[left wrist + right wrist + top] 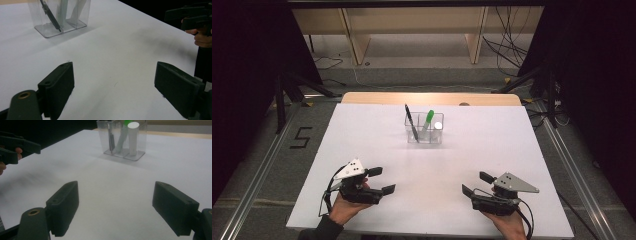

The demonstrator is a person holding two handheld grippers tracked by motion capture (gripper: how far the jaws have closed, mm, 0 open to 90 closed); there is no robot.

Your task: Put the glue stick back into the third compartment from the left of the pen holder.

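A clear plastic holder [425, 131] stands upright at the far middle of the white table [377, 125]. Inside it are a black pen [411, 121], a green-capped marker [427, 120] and a white cylinder [438, 126]. The same holder [60, 17] appears at the top of the left gripper view, and the holder [123, 138] also sits ahead in the right gripper view. My left gripper [382, 180] rests low at the near left, open and empty. My right gripper [476, 183] sits at the near right, open, with bare table between its jaws.
Beyond the white sheet runs a strip of wooden table edge [432, 98], with wooden furniture legs and loose cables on the floor behind. Black stands flank both sides. A black "5" mark [301, 137] is taped on the floor at left.
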